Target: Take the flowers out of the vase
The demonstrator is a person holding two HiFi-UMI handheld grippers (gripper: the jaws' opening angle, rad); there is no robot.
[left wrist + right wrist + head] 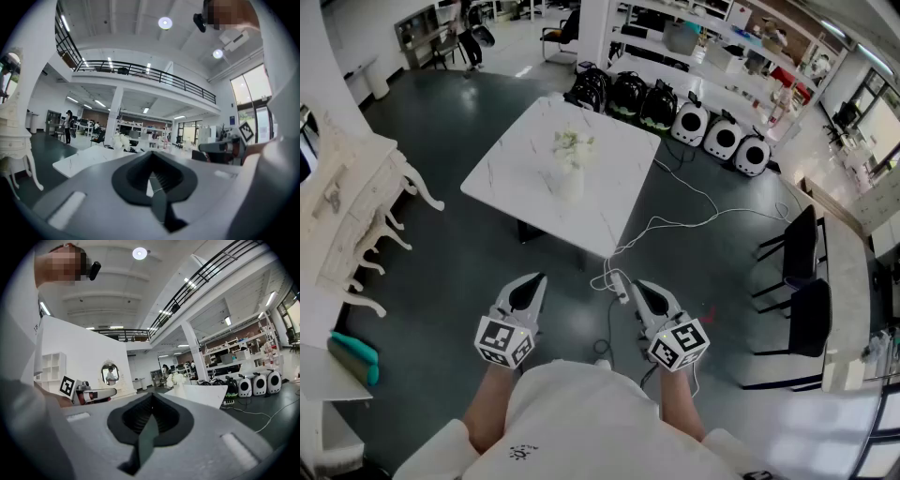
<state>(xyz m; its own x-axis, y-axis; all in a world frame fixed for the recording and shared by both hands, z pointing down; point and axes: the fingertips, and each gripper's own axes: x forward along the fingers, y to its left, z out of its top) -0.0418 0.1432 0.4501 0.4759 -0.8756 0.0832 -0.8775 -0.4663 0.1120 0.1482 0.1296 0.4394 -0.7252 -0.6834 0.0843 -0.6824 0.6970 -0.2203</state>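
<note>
A white vase (571, 182) with white flowers (572, 142) stands near the middle of a white marble table (516, 169), well ahead of me. Both grippers hang close to my body over the dark floor, far short of the table. The left gripper (535, 279) is shut and holds nothing; its jaws meet in the left gripper view (151, 155). The right gripper (637, 285) is likewise shut and empty (151, 397). In the gripper views the flowers (123, 140) (177, 378) are small and distant above the table edge (201, 394).
White cables and a power strip (620, 284) lie on the floor between me and the table. Two black chairs (799, 253) stand at the right, an ornate white console (356, 216) at the left. A row of round white and black cases (722, 136) lines the back; a person (471, 33) stands far off.
</note>
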